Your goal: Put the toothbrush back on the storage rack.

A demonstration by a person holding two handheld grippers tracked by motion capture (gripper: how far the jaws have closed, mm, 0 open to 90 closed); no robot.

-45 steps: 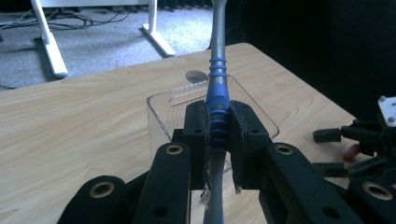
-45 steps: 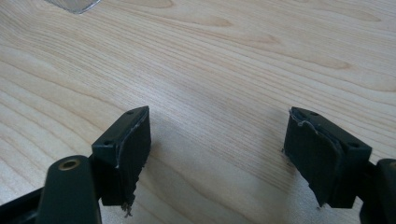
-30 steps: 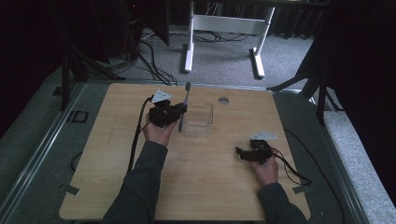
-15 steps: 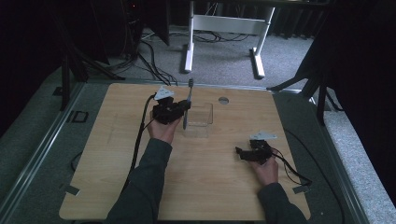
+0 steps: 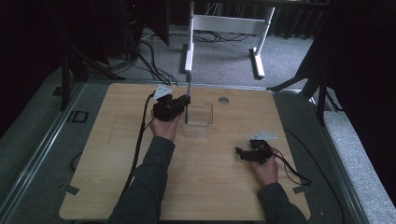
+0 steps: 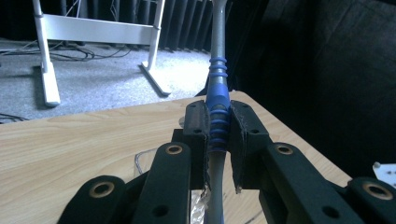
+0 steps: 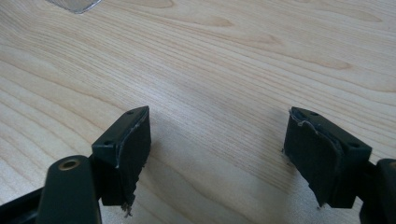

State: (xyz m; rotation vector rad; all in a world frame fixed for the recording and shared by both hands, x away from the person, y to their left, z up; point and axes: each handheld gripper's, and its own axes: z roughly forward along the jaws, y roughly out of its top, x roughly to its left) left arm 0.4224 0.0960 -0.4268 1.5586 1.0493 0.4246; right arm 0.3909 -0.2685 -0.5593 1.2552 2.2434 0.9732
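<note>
The tool (image 5: 187, 95) stands upright just left of the clear container (image 5: 198, 114) on the table (image 5: 116, 154).

We wear dark grey long sleeves (image 5: 149, 177) on both forearms. Our left gripper (image 6: 218, 135) and right gripper (image 7: 217, 158) are black, with brass-ringed screw holes along the jaws. Each carries a grey three-cornered plate (image 5: 262, 136) and trails a black cable (image 5: 140, 140).

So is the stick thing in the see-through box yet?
Partly. Done: the left gripper has clamped the blue-ribbed tool. In hand: it holds the tool upright at the clear box. Left: letting go. The right gripper rests open on the table.
</note>
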